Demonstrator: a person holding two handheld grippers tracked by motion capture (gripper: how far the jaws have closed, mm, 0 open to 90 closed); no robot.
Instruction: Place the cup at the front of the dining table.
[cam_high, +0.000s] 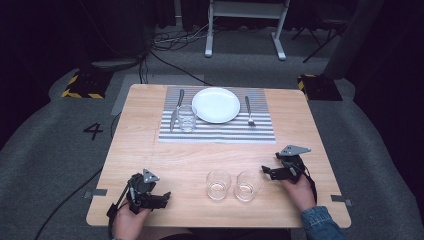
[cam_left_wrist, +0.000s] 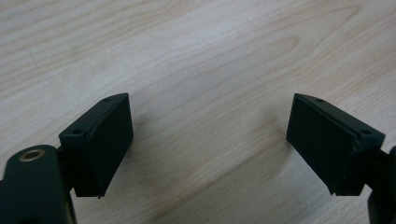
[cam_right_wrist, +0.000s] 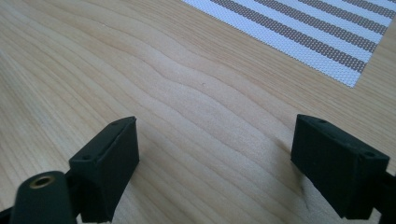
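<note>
My left gripper (cam_high: 165, 196) sits low over the near left part of the table (cam_high: 150, 150), jaws spread with only bare wood between them. My right gripper (cam_high: 265, 171) is at the near right, jaws spread wide too, nothing in them. Two empty glasses stand side by side between my hands: the left glass (cam_high: 218, 184) and the right glass (cam_high: 248, 185), the latter just beside my right gripper. Farther off, on the striped placemat (cam_high: 220, 131), lie a white plate (cam_high: 216, 105), a knife (cam_high: 176, 108), a fork (cam_high: 248, 111) and a third glass (cam_high: 187, 118).
</note>
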